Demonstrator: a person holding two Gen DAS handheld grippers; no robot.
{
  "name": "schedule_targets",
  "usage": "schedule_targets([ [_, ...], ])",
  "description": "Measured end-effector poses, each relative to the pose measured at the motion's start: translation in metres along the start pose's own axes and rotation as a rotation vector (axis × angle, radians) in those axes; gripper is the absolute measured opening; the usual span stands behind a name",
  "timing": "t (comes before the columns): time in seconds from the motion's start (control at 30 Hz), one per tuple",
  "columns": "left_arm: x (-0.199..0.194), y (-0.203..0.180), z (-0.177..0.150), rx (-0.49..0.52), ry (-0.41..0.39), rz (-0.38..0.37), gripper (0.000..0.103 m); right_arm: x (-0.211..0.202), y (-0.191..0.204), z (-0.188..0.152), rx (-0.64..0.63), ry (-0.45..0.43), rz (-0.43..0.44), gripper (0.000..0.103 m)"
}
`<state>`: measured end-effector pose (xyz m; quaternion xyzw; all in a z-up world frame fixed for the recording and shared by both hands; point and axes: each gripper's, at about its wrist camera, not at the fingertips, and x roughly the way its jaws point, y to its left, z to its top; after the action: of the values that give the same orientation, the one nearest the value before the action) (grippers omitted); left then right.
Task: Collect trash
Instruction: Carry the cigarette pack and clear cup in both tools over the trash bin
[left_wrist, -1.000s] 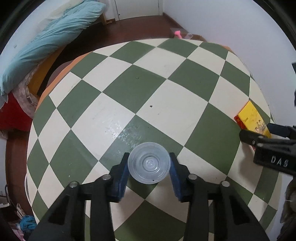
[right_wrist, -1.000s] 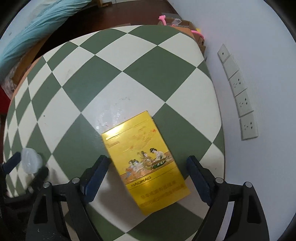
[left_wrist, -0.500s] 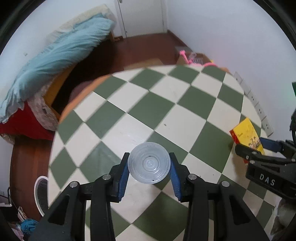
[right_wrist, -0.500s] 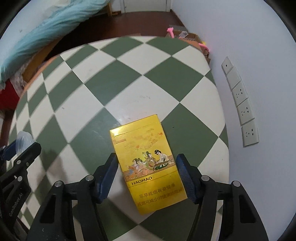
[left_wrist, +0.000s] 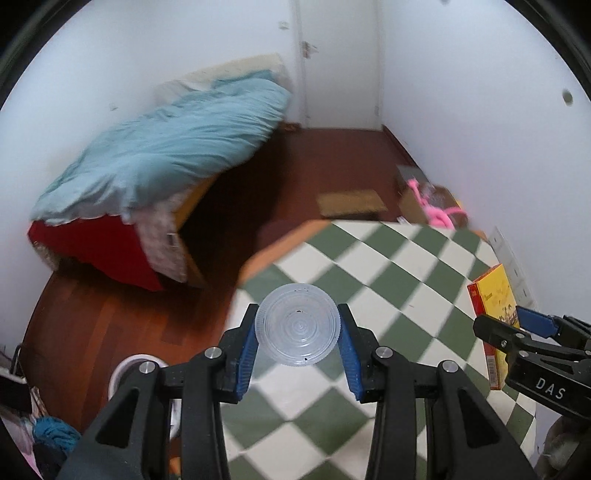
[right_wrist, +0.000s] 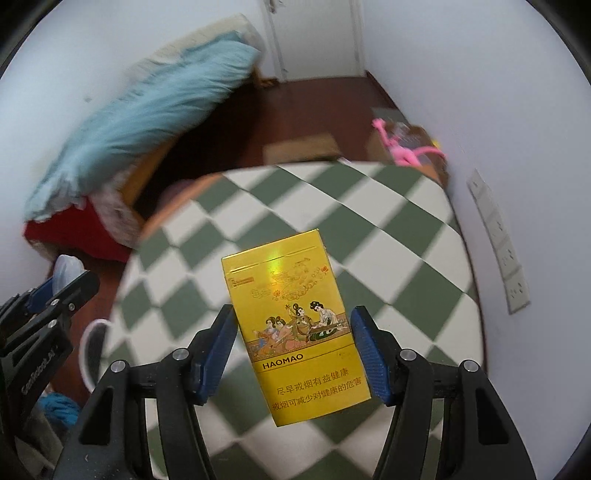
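Note:
My left gripper (left_wrist: 297, 341) is shut on a clear plastic cup (left_wrist: 297, 325), seen bottom-on, held in the air above the checkered table (left_wrist: 399, 288) near its left edge. My right gripper (right_wrist: 295, 350) is shut on a yellow cigarette pack (right_wrist: 295, 332) marked HAOMAO and holds it above the table (right_wrist: 369, 206). The pack also shows at the right of the left wrist view (left_wrist: 493, 314). The cup shows at the left of the right wrist view (right_wrist: 66, 269).
A white round bin rim (left_wrist: 127, 373) stands on the wooden floor left of the table, also in the right wrist view (right_wrist: 90, 354). A bed with a blue duvet (left_wrist: 166, 147) lies beyond. A box with pink items (left_wrist: 439, 210) and wall sockets (right_wrist: 498, 240) are at the right.
Both grippers have lifted their objects off the table and risen. The right gripper closed on the pack. The views now tilt up toward the room and the bin has come into sight.

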<state>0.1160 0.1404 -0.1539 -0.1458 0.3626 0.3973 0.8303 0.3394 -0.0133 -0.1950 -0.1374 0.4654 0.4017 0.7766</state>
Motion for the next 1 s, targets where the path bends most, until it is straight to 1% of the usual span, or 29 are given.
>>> schedule_targets([
  [0.03,-0.004,0.009,0.0,-0.01,-0.007,0.009,0.037,-0.007,0.014,0.002,-0.009,-0.013,0.022,0.065],
  [0.07,-0.012,0.028,0.0,-0.027,-0.014,0.021,0.037,-0.013,0.027,0.003,-0.018,-0.021,0.041,0.065],
  [0.13,-0.02,0.054,-0.003,-0.05,-0.024,0.043,0.037,-0.024,0.058,0.003,-0.041,-0.033,0.088,0.065],
  [0.17,-0.026,0.074,-0.005,-0.067,-0.028,0.063,0.037,-0.027,0.071,0.004,-0.051,-0.037,0.106,0.065],
  [0.3,-0.037,0.132,-0.017,-0.121,-0.028,0.122,0.037,-0.033,0.136,-0.003,-0.1,-0.033,0.2,0.065],
  [0.37,-0.038,0.161,-0.026,-0.153,-0.02,0.154,0.037,-0.029,0.173,-0.01,-0.13,-0.016,0.247,0.065],
  [0.4,-0.038,0.18,-0.032,-0.172,-0.01,0.177,0.037,-0.027,0.189,-0.013,-0.141,-0.008,0.27,0.065],
  [0.5,-0.031,0.222,-0.049,-0.219,0.022,0.22,0.037,-0.014,0.245,-0.028,-0.18,0.027,0.329,0.065],
  [0.57,-0.021,0.254,-0.063,-0.26,0.057,0.244,0.037,0.0,0.278,-0.039,-0.208,0.055,0.352,0.065],
  [0.67,-0.003,0.29,-0.081,-0.311,0.111,0.262,0.037,0.027,0.324,-0.052,-0.241,0.111,0.378,0.064],
  [0.8,0.035,0.338,-0.107,-0.397,0.217,0.235,0.037,0.071,0.377,-0.071,-0.274,0.19,0.381,0.064],
  [0.83,0.049,0.351,-0.115,-0.423,0.252,0.213,0.037,0.086,0.392,-0.078,-0.281,0.219,0.379,0.064],
  [0.87,0.062,0.362,-0.121,-0.448,0.287,0.179,0.037,0.097,0.4,-0.08,-0.287,0.237,0.376,0.064],
  [0.93,0.083,0.382,-0.134,-0.501,0.34,0.144,0.037,0.122,0.417,-0.086,-0.285,0.28,0.375,0.064],
  [0.97,0.099,0.393,-0.142,-0.532,0.378,0.108,0.037,0.138,0.425,-0.091,-0.287,0.311,0.373,0.064],
  [1.0,0.109,0.402,-0.146,-0.556,0.405,0.088,0.037,0.151,0.432,-0.094,-0.282,0.335,0.373,0.064],
])
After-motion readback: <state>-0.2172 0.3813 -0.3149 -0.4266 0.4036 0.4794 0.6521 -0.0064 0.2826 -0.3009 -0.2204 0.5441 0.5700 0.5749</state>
